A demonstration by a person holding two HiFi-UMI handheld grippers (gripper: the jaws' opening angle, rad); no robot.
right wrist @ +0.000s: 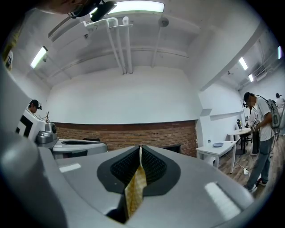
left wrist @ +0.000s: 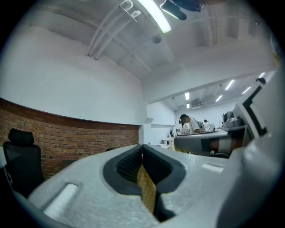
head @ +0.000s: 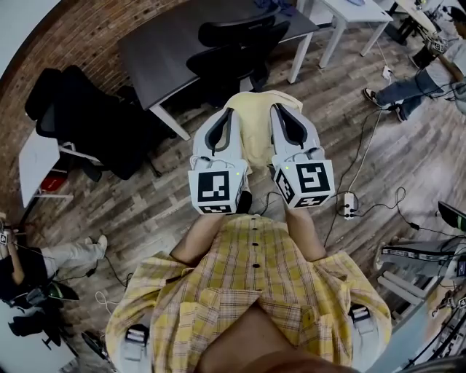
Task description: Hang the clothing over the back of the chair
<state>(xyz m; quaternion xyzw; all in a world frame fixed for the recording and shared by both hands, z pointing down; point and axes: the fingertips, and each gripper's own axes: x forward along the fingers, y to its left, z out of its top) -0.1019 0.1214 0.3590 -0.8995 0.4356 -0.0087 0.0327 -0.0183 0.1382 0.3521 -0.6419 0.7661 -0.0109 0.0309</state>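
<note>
In the head view both grippers are held level and side by side above a wooden floor. A pale yellow garment (head: 256,124) hangs between and under them. My left gripper (head: 227,115) is shut on a fold of yellow plaid cloth (left wrist: 147,189), which is pinched between its dark pads (left wrist: 127,164). My right gripper (head: 280,111) is likewise shut on a strip of the same cloth (right wrist: 135,191). Just beyond the garment stands a black office chair (head: 237,44), tucked at a dark desk (head: 160,44).
A second black chair (head: 87,116) draped with dark clothing stands at the left by a small white table (head: 36,164). A white table (head: 353,13) is at the back right. Cables and a power strip (head: 348,205) lie on the floor. People sit at both sides.
</note>
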